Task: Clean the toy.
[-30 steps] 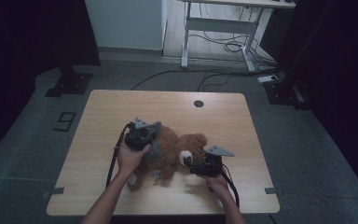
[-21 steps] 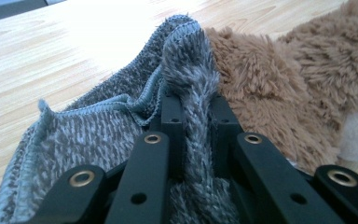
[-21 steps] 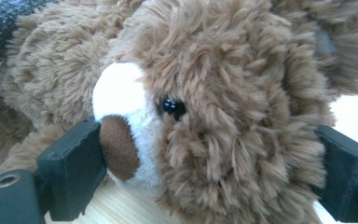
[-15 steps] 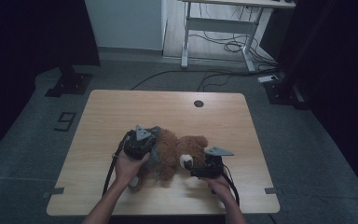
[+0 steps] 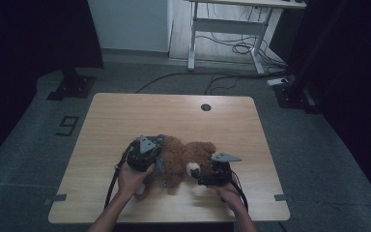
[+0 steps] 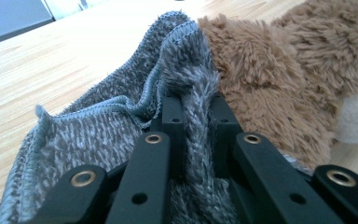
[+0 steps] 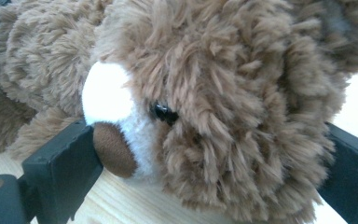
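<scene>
A brown teddy bear lies on the wooden table with its head toward the right. A grey knitted cloth covers its left end. My left gripper is shut on a fold of that cloth, and the high view shows this gripper at the bear's left side. The bear's head sits between the jaws of my right gripper, which have just been opening and now stand wide on either side of it. From above, the right gripper is at the white muzzle.
A round cable hole is in the table's far half. Bare wood lies left, right and beyond the bear. A white desk frame and floor cables stand behind the table.
My left gripper has shifted a little toward the near edge, with the grey cloth in it. The right hand has kept its place at the bear's head.
</scene>
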Available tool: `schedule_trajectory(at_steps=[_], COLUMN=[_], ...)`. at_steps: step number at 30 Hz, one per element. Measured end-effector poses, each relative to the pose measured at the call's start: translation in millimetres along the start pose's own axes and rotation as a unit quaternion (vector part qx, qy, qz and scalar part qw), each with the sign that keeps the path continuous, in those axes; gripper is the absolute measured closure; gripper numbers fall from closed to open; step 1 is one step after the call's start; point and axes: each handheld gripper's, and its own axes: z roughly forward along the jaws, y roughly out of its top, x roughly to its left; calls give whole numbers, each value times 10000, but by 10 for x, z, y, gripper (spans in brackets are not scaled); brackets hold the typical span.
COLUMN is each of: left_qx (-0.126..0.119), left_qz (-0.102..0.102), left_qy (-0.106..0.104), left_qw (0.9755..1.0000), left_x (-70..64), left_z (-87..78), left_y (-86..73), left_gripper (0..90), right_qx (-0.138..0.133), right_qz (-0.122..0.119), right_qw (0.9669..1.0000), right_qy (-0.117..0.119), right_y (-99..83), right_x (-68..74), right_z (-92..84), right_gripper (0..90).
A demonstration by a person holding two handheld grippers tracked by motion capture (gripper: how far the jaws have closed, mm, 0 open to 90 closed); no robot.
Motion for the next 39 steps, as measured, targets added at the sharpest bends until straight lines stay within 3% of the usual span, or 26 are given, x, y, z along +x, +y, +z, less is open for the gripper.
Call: schedule_trajectory(at_steps=[6,9,13,15,23,25,30,35,39], left_qx=[-116,-190,-267,-293,-323,-325,-346,-363,-384], left_qz=[-46,-80,-77,-39,-76,-78,-75,-117,-114], left_qy=[-90,-150,-195,-202,-324,-363,-445,-425,-375], left_qw=[9999,9997,9994,9994,9989,9988,9984,9984,9985], left_x=[-38,-41,-70,-93,-142,-162,-200,-206,-208], left_z=[-70,-98,-130,-148,-191,-202,-233,-225,-219], left_y=[-97,-144,-190,-208,-259,-266,-290,-290,-281], left_gripper=[805,805,806,807,809,809,808,806,801], right_qx=[62,-122,-482,-535,-194,-127,198,150,82], right_qz=[-45,93,315,437,351,298,-54,9,-129], right_qw=[9998,9993,9981,9972,9977,9982,9998,9998,9998], right_qy=[205,345,219,302,545,497,76,107,103], right_y=[48,83,141,158,224,210,179,167,184], right_x=[-43,-107,-220,-251,-178,-137,-5,-12,11], right_z=[-97,-191,-280,-253,42,93,198,199,188], right_gripper=[28,33,41,33,0,0,0,131,237])
